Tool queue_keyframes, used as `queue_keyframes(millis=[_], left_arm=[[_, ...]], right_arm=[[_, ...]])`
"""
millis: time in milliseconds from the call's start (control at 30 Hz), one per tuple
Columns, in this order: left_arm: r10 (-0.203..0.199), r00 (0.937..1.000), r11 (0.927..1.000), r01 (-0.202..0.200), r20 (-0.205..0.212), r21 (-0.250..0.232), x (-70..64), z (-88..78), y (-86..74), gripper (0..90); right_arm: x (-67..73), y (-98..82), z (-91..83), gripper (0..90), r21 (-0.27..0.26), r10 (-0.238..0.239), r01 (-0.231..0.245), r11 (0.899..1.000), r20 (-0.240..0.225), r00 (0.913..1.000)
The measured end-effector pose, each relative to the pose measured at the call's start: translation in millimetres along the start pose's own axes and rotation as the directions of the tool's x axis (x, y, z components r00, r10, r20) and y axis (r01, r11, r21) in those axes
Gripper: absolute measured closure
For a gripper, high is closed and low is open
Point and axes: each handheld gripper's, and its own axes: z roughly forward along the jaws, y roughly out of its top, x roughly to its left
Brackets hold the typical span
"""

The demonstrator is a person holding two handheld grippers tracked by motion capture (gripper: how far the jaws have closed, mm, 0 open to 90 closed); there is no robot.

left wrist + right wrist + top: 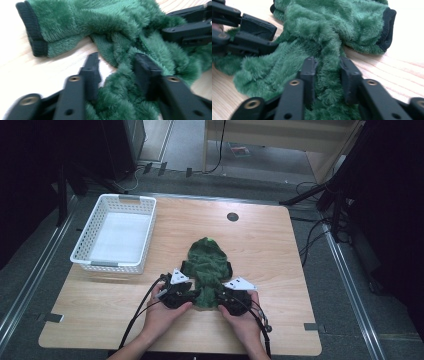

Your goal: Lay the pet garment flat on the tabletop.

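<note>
A fuzzy green garment point(207, 262) with black ribbed cuffs point(32, 32) lies bunched on the wooden table point(280, 245), near its front middle. My left gripper point(192, 296) is at its near left edge. In the left gripper view its jaws point(117, 67) straddle a ridge of the fleece point(100, 17); bare table shows beside the left jaw. My right gripper point(218, 299) is at the near right edge. In the right gripper view its jaws point(328, 68) squeeze a fold of the fleece point(337, 22) that fills the gap. Each gripper view shows the other gripper's jaws resting against the fabric.
A white slotted basket point(150, 227) stands at the table's back left, with nothing seen in it. A round cable hole point(232, 217) sits near the far edge. Cables trail from both grippers toward the front edge. Dark stands and floor cables surround the table.
</note>
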Motion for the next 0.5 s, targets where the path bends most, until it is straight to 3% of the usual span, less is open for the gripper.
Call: queue_keyframes(millis=[67, 133, 200, 367, 433, 500], left_arm=[[0.016, 0.9997, 0.9999, -0.016, -0.017, 0.003, 0.4, -1.1, -1.4, 74.1], [0.007, 0.9998, 0.9999, -0.007, -0.018, -0.008, 4.3, -3.0, -3.9, 82.6], [0.002, 0.9994, 0.9999, -0.003, -0.034, -0.014, 8.0, -5.6, -5.8, 84.9], [-0.013, 0.9973, 0.9998, 0.012, -0.073, -0.018, 21.2, -13.3, -10.0, 86.6], [-0.028, 0.9975, 0.9994, 0.027, -0.064, -0.022, 25.7, -15.0, -10.9, 86.6], [-0.028, 0.9994, 0.9991, 0.027, -0.021, -0.033, 26.2, -15.1, -11.7, 86.0]], right_arm=[[0.8, -0.6, -0.5, 74.3, -0.002, -0.014, 0.015, 1.0, 0.007, 0.9999], [-1.1, -1.7, -1.3, 76.1, -0.003, -0.021, 0.021, 1.0, 0.017, 0.9996], [-4.0, -3.1, -3.0, 76.7, -0.007, -0.022, 0.023, 1.0, 0.024, 0.9995], [-10.3, -7.3, -8.3, 79.2, -0.005, -0.068, 0.069, 0.998, 0.103, 0.9923], [-12.4, -9.4, -7.4, 79.4, 0.0, -0.07, 0.07, 0.998, 0.112, 0.9913], [-11.8, -10.5, -6.4, 78.5, -0.004, -0.062, 0.063, 0.998, 0.09, 0.994]])
